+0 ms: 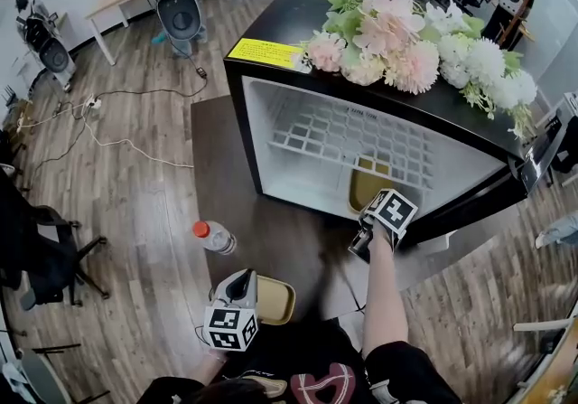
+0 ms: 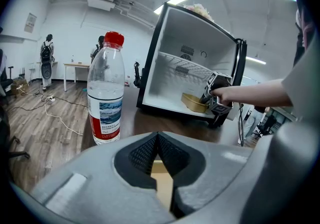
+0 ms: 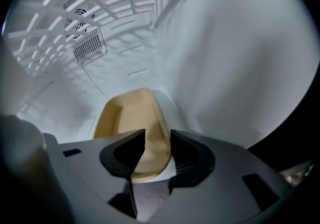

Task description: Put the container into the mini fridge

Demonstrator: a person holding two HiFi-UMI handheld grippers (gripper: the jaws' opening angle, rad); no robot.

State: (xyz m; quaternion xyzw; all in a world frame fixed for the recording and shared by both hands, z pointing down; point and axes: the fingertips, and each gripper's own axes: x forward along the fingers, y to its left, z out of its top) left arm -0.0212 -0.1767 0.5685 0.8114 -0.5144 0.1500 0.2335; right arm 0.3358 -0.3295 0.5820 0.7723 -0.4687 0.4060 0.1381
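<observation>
Tan container point(image 1: 368, 183) on mini fridge point(image 1: 237, 122) floor, per head view. Left gripper view: left tool point(image 2: 157, 143) pressed onto rim of second tan container point(image 2: 161, 187). Right gripper view: right tool point(image 3: 152, 153) spread astride container's near rim, not pinching. Judged light, thin-walled, flexible; best pinched at rim.

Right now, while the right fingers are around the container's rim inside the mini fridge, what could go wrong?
1. The container's rim lies between the open fingers of the right gripper. A crooked pull-back could hook it and drag it out of the mini fridge.
2. The water bottle stands upright just ahead of the left gripper. A careless move of that hand might topple it.
</observation>
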